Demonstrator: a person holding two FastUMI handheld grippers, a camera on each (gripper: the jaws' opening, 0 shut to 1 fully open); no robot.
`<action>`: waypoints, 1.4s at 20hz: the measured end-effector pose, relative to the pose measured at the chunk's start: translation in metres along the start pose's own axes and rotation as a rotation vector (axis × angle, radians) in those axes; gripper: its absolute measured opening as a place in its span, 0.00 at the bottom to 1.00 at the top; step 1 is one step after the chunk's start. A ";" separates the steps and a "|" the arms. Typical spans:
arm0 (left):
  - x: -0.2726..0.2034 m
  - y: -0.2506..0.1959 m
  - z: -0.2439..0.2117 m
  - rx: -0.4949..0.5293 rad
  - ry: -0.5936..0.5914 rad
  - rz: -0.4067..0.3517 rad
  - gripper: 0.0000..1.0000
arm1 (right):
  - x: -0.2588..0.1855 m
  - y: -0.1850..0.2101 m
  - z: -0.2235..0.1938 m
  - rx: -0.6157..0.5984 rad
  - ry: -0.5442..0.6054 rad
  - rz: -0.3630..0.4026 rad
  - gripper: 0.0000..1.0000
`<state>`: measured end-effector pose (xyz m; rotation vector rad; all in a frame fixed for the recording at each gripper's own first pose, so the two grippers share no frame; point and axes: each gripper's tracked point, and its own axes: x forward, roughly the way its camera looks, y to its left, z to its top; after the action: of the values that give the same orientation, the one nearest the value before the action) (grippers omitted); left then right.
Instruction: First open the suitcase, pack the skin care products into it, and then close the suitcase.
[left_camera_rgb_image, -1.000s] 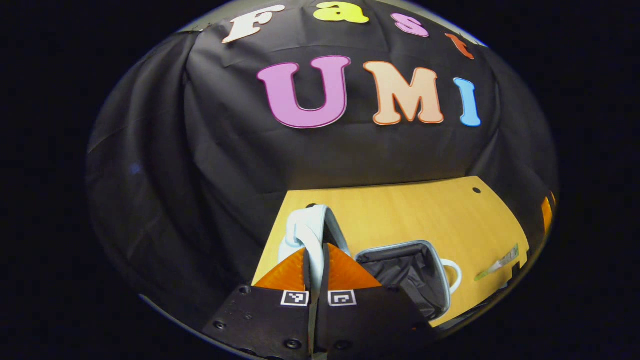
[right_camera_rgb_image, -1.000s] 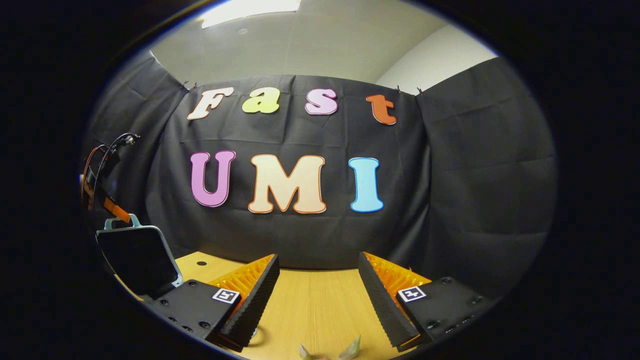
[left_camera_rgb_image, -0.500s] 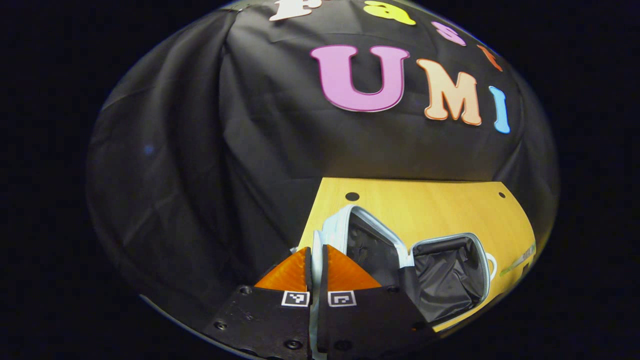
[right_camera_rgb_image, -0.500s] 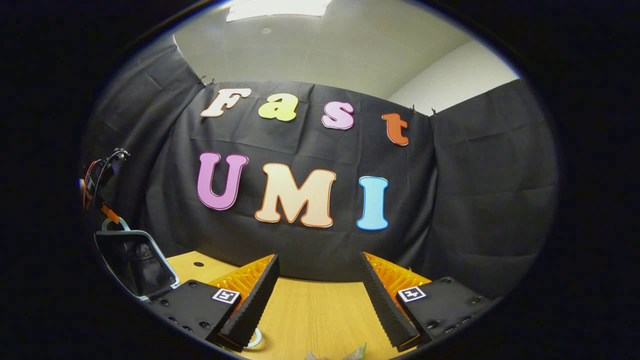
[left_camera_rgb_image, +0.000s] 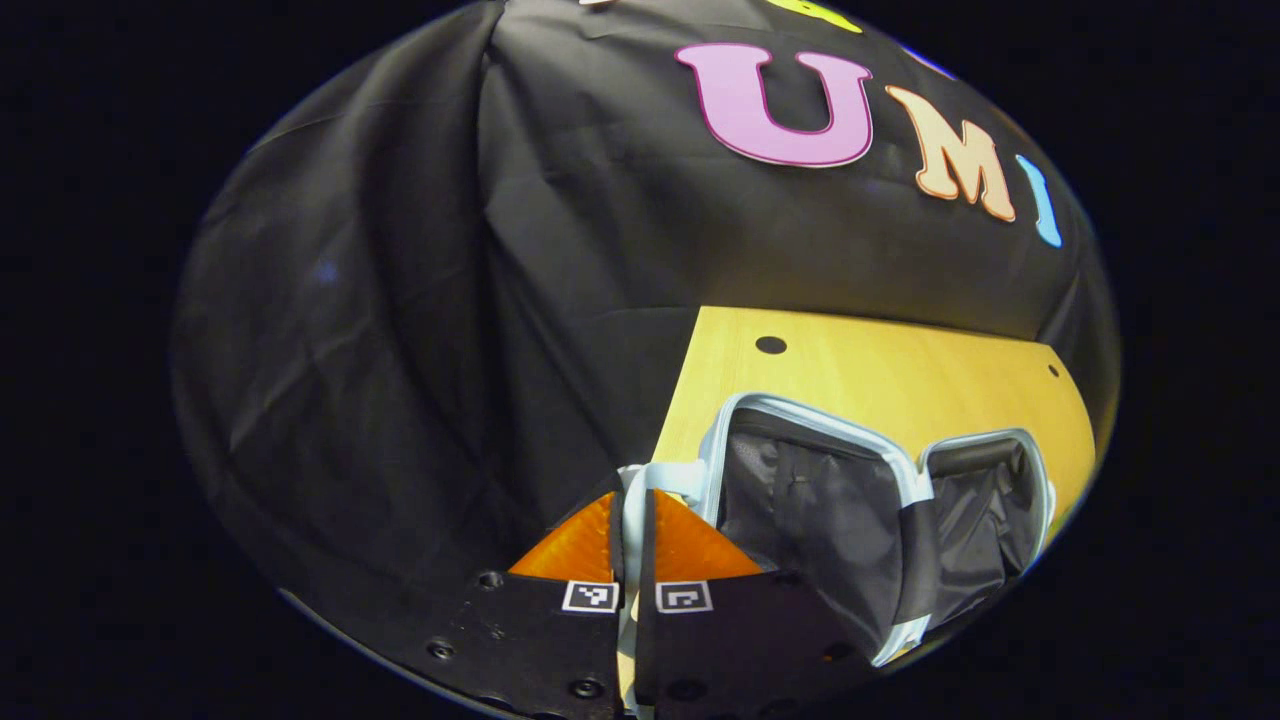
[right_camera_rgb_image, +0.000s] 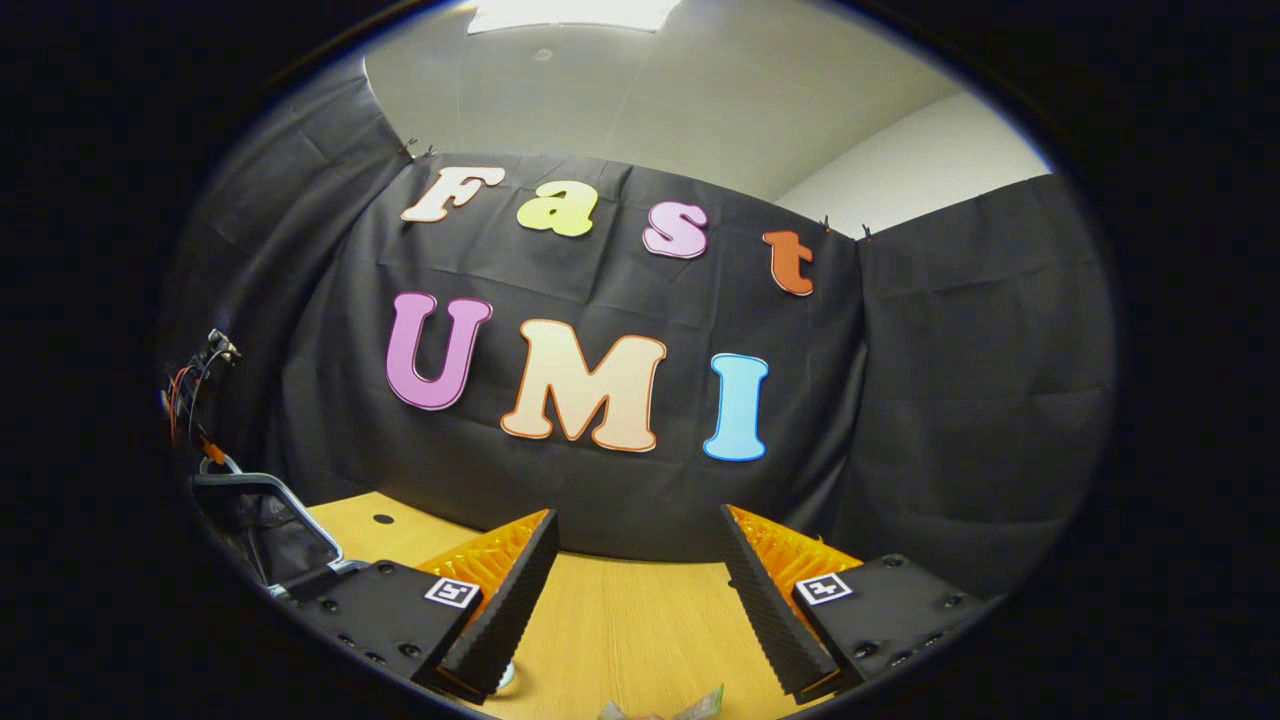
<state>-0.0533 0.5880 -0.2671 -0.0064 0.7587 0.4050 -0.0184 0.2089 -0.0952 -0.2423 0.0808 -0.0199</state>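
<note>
Suitcase (left_camera_rgb_image: 880, 500) open, black lining bare; left tool (left_camera_rgb_image: 632, 510) gripping lid handle (left_camera_rgb_image: 660, 476).

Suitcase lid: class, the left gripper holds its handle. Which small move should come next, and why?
Probably lower the lid the last bit toward the table, then release. The left gripper pinches the pale handle, and both lined halves already gape open.

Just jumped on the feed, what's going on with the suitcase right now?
The left gripper is shut on the handle of the suitcase lid, holding the lid swung out beside the suitcase base, so both dark-lined halves lie open on the wooden table. The right gripper hovers open over the table, holding nothing. A bit of a skin care packet shows just below its fingers, so packing has not started.
</note>
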 end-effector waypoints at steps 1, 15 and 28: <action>0.006 0.004 -0.004 -0.024 0.002 0.021 0.01 | 0.000 -0.001 -0.003 -0.003 0.014 -0.005 1.00; -0.084 -0.047 0.089 -0.216 -0.413 0.050 0.97 | 0.006 -0.029 0.023 0.082 -0.053 0.007 0.98; -0.200 -0.280 0.148 -0.116 -0.640 -0.169 0.95 | 0.031 -0.128 0.002 0.185 -0.032 0.070 0.98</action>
<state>0.0153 0.2811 -0.0634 -0.0474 0.1005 0.2646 0.0109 0.0844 -0.0653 -0.0547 0.0550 0.0456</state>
